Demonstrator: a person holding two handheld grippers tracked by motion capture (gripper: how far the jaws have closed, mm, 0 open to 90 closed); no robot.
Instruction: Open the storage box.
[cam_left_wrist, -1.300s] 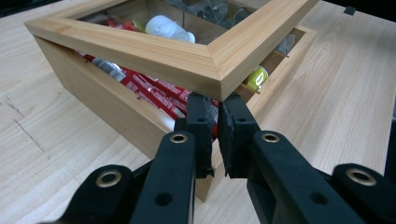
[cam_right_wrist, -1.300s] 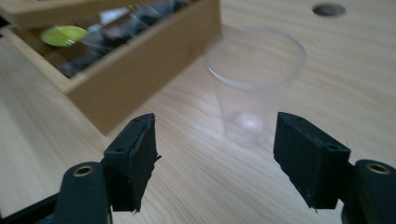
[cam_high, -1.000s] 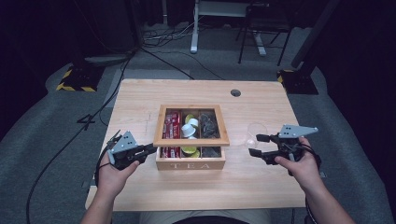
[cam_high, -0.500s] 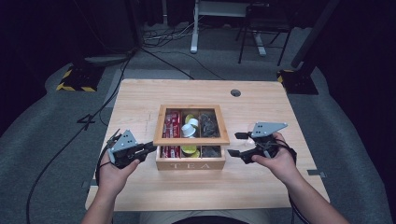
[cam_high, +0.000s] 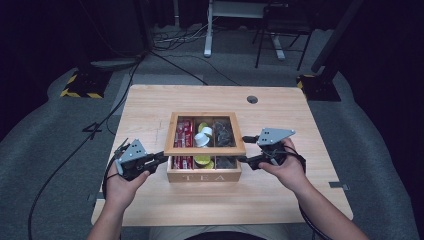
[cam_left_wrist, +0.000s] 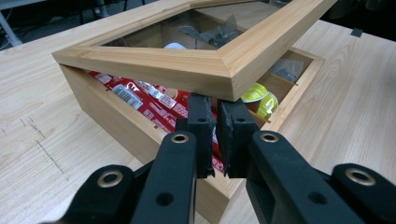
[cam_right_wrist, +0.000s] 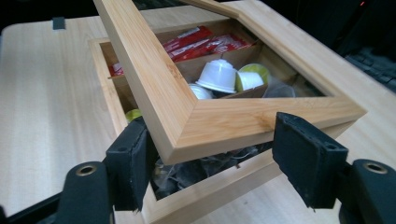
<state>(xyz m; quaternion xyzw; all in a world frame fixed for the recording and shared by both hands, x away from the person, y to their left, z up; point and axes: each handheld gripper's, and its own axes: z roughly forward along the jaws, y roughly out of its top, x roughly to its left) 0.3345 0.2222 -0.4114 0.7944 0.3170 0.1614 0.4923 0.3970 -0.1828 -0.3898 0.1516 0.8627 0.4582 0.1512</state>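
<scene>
A wooden tea box (cam_high: 204, 176) stands mid-table, its glass-paned lid (cam_high: 205, 150) lifted at the front. Inside are red packets (cam_left_wrist: 140, 93), white and yellow-green capsules (cam_right_wrist: 217, 77) and dark tea bags (cam_right_wrist: 196, 170). My left gripper (cam_high: 162, 156) is at the box's front left corner. Seen from the left gripper view, it (cam_left_wrist: 215, 116) is shut, empty, with its tips just under the lid's corner (cam_left_wrist: 224, 74). My right gripper (cam_high: 245, 149) is at the front right corner. It (cam_right_wrist: 217, 140) is open, and its pads (cam_right_wrist: 303, 158) straddle the lid's corner (cam_right_wrist: 224, 121) without gripping it.
The light wooden table (cam_high: 280, 200) has a cable hole (cam_high: 252, 99) at the back right. Cables trail from both grippers. Around the table are grey carpet, a desk frame (cam_high: 210, 30) and black stands with hazard-striped bases (cam_high: 80, 87).
My right gripper moved left from the table's right side to the box's front right corner. The lid rose at the front. My left gripper edged in under the lid's left corner.
</scene>
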